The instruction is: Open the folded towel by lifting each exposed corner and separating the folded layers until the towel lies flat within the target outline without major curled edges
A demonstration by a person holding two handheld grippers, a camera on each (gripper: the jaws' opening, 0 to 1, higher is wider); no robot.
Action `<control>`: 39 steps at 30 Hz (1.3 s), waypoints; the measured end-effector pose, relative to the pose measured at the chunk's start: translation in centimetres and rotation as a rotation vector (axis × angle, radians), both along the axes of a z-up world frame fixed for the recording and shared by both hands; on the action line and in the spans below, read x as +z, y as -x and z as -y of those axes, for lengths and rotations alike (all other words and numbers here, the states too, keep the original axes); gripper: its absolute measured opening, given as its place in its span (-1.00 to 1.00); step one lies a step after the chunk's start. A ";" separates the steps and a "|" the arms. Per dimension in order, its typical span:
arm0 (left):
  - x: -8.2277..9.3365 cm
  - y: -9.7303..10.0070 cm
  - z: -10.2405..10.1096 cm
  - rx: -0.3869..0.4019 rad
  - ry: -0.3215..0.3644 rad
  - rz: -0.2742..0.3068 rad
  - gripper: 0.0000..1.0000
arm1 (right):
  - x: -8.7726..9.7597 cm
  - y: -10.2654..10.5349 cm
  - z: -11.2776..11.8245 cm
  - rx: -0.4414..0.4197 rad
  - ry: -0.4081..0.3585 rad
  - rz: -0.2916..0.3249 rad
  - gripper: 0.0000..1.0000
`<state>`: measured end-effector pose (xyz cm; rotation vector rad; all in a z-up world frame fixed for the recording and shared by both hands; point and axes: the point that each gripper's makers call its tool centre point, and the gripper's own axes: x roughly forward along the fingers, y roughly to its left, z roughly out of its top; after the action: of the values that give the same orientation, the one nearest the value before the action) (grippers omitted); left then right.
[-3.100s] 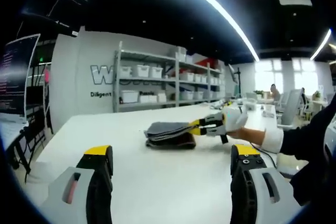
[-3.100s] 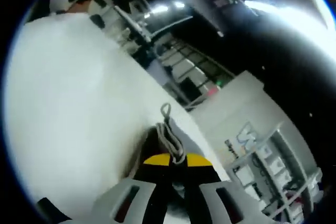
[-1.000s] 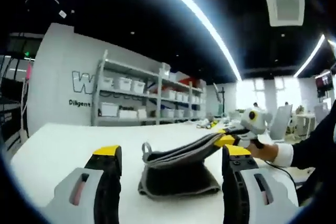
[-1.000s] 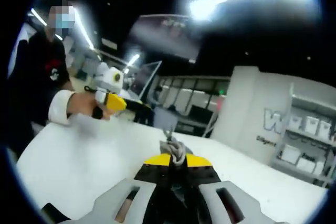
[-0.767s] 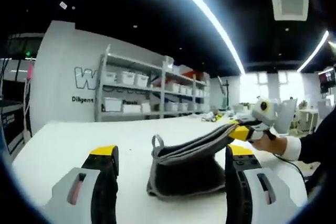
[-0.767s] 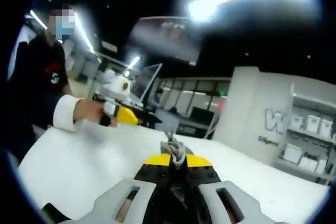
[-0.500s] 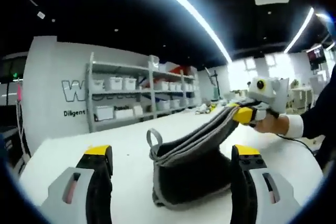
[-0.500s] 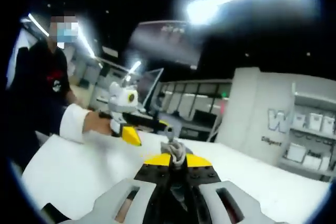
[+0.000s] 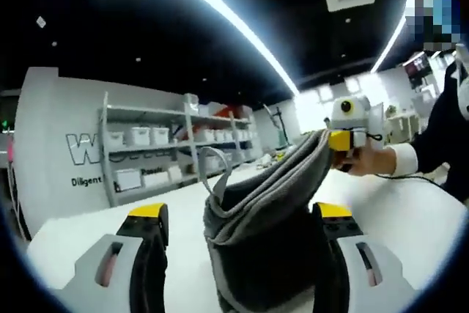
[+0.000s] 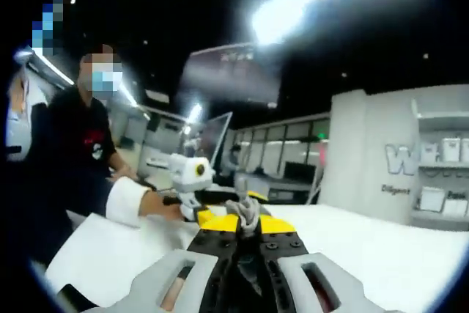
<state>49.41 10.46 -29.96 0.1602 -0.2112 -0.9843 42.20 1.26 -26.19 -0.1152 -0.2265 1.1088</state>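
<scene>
The grey folded towel (image 9: 264, 236) stands lifted off the white table (image 9: 414, 203), its top layer pulled up to the right and a hanging loop (image 9: 213, 181) at its left edge. In the left gripper view my right gripper (image 9: 339, 139) is shut on the raised corner, held by a hand with a white cuff. My left gripper (image 9: 240, 214) is open, its yellow-tipped jaws on either side of the towel's lower part. In the right gripper view my right gripper (image 10: 238, 223) is shut on a grey towel corner (image 10: 245, 212), and the left gripper (image 10: 192, 181) is close behind it to the left.
Grey shelves with white bins (image 9: 150, 153) line the wall behind the table. A person in dark clothes (image 10: 77, 155) stands at the table's left in the right gripper view. White table surface (image 10: 381, 247) stretches to the right there. Screens (image 10: 212, 137) stand further back.
My right gripper has drawn the towel corner higher, opening the layers. My left gripper has closed in, so the towel now fills the gap between its open jaws.
</scene>
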 end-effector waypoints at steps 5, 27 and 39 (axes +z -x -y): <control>0.4 1.0 1.0 -0.040 -0.030 0.062 0.31 | -0.1 0.4 -0.4 0.025 0.007 0.006 -0.98; 2.4 2.3 1.1 -0.112 0.032 0.032 -0.54 | 1.7 0.5 0.9 0.048 -0.086 0.023 -0.98; 4.4 5.0 1.3 -0.183 0.069 0.020 -0.65 | 2.8 0.0 1.8 -0.004 -0.125 0.078 -0.98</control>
<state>44.43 9.14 -25.58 0.0885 -0.2815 -1.1556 42.20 -0.58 -23.40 -0.0469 -0.3646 1.0845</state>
